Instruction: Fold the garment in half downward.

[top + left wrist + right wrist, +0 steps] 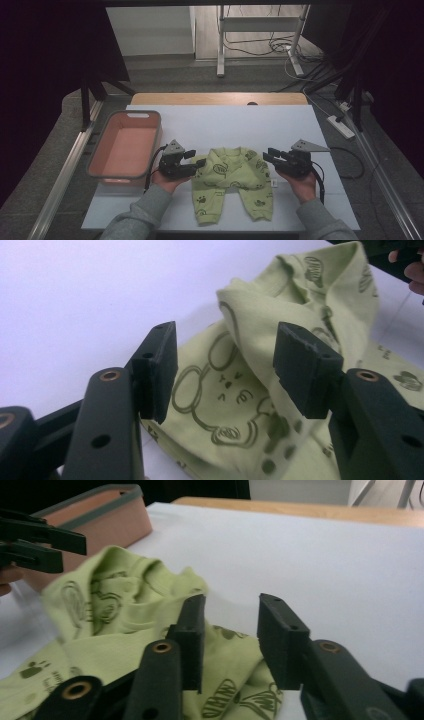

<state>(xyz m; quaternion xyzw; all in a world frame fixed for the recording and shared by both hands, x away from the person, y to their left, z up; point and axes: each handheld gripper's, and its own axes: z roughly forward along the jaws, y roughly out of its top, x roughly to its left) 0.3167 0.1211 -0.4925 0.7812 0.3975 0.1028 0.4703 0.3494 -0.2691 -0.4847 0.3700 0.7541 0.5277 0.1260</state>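
The left hand-held gripper (198, 159) stands with jaws apart at one side of the green baby trousers (232, 182), clamping nothing; the right hand-held gripper (268, 155), jaws also parted, sits at the other side. The trousers (waist rumpled upward) lie between them on the white table (260, 125), a pink bin (125, 147) beyond the left gripper.

The high view looks forward and down from above the person's side of the table (220, 122), far enough back to take in the whole white top, the floor beyond its far edge and both forearms at the bottom. The left gripper view sits low and close, looking along its own jaws across the green trousers (260, 385). The right gripper view, equally close, faces toward the table's left edge, past the same trousers to the pink bin (100, 515).
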